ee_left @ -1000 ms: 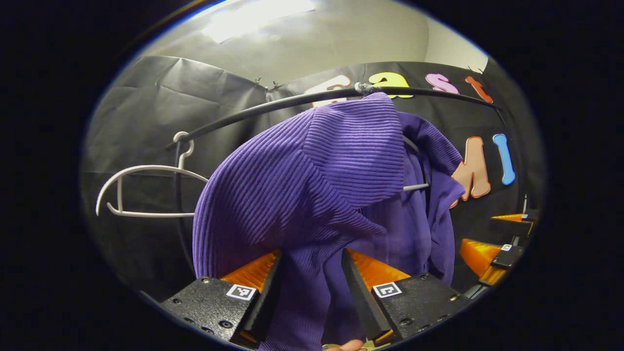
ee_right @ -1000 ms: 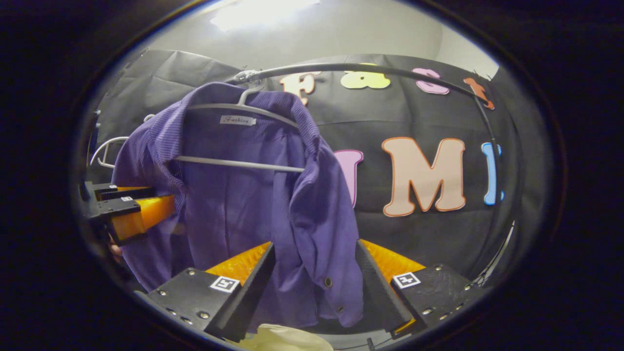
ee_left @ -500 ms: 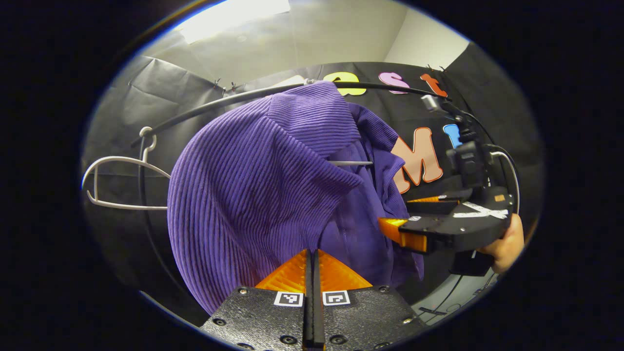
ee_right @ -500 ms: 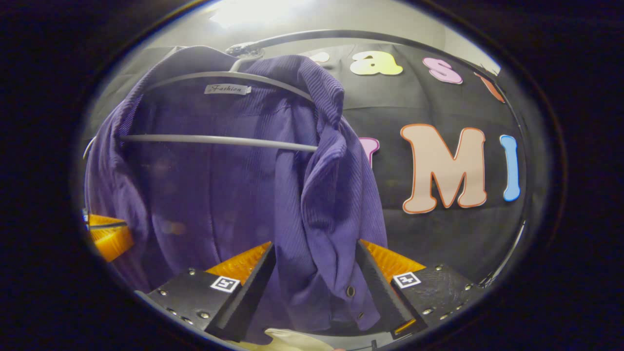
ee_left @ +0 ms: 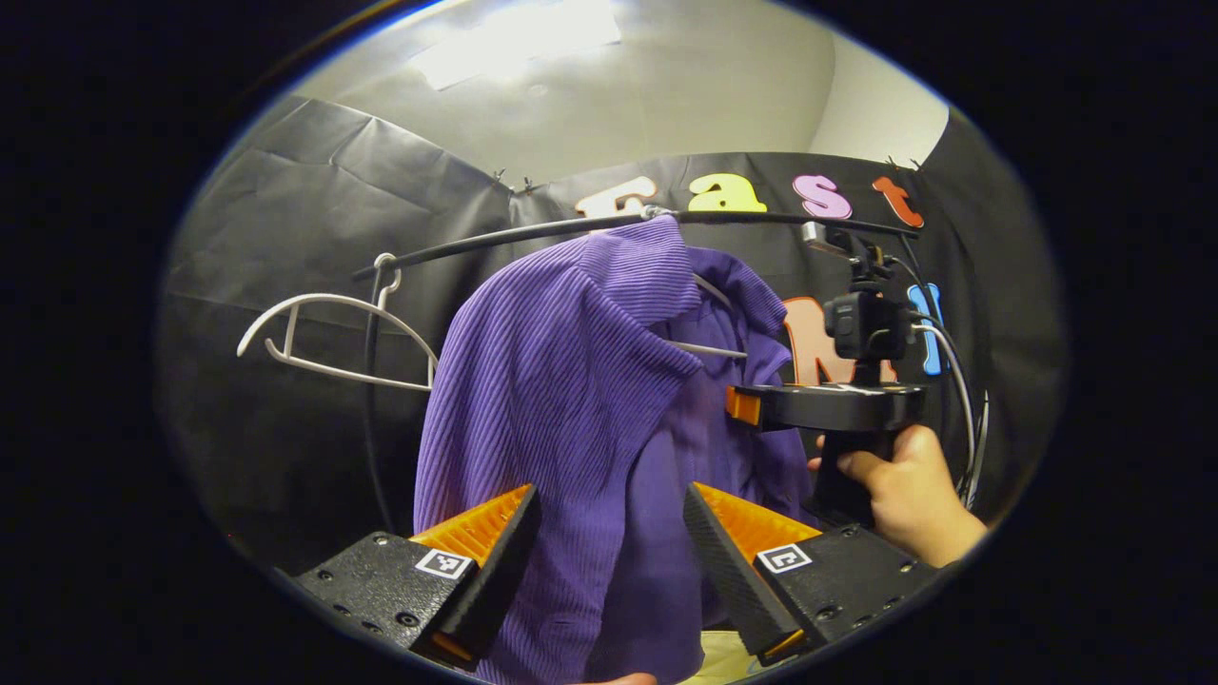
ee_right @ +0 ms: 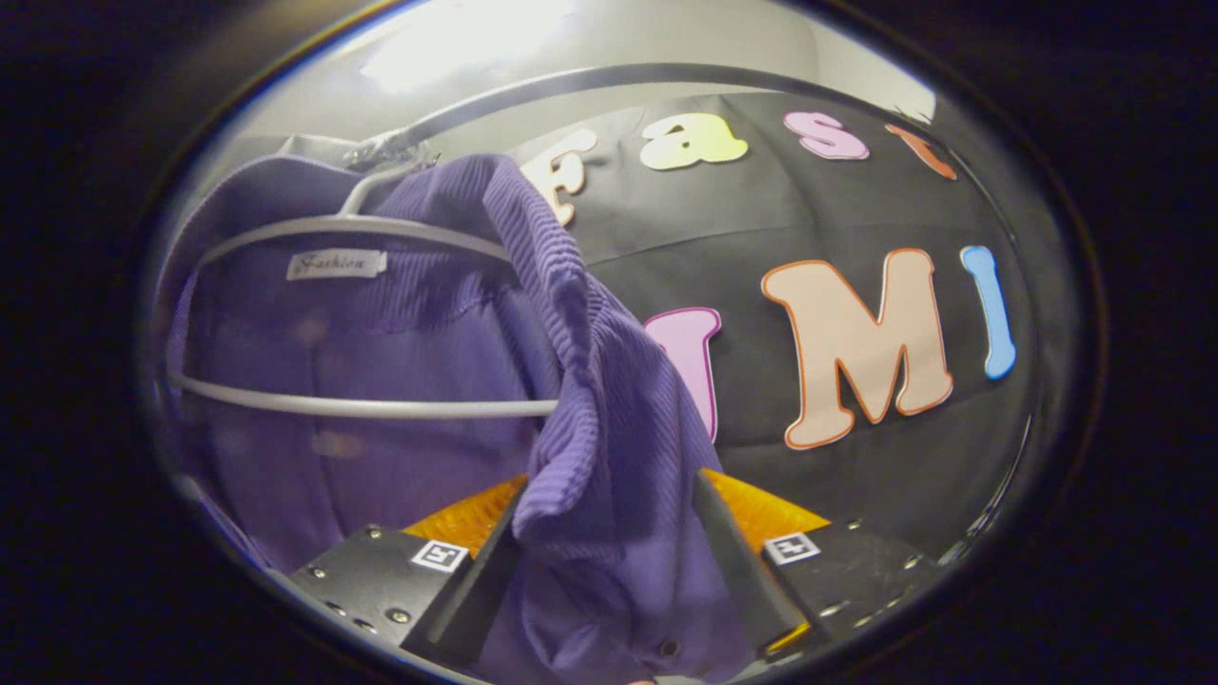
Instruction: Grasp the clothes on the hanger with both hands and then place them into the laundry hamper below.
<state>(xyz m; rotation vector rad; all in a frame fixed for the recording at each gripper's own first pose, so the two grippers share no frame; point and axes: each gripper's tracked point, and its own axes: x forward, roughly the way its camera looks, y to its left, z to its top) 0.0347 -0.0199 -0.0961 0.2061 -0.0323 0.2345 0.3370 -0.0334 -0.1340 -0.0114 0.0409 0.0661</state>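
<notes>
A ribbed purple shirt (ee_left: pixel 561 381) is hung centre-frame from a black rail (ee_left: pixel 533 231); fabric is flanked by both grippers' wide-spread jaws, left gripper (ee_left: pixel 609 523) and right gripper (ee_right: pixel 609 533).

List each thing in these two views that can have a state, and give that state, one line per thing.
Purple shirt: hanging on its hanger, unbuttoned.
Shirt's hanger: hooked on the rail.
Spare white hanger: empty, on the rail.
Left hand-held gripper: open, fabric between its fingers.
Right hand-held gripper: open, around the shirt's front edge.

A shirt (ee_left: pixel 561 381) hangs on the rail (ee_left: pixel 533 231), right of a bare hanger (ee_left: pixel 328 333).
</notes>
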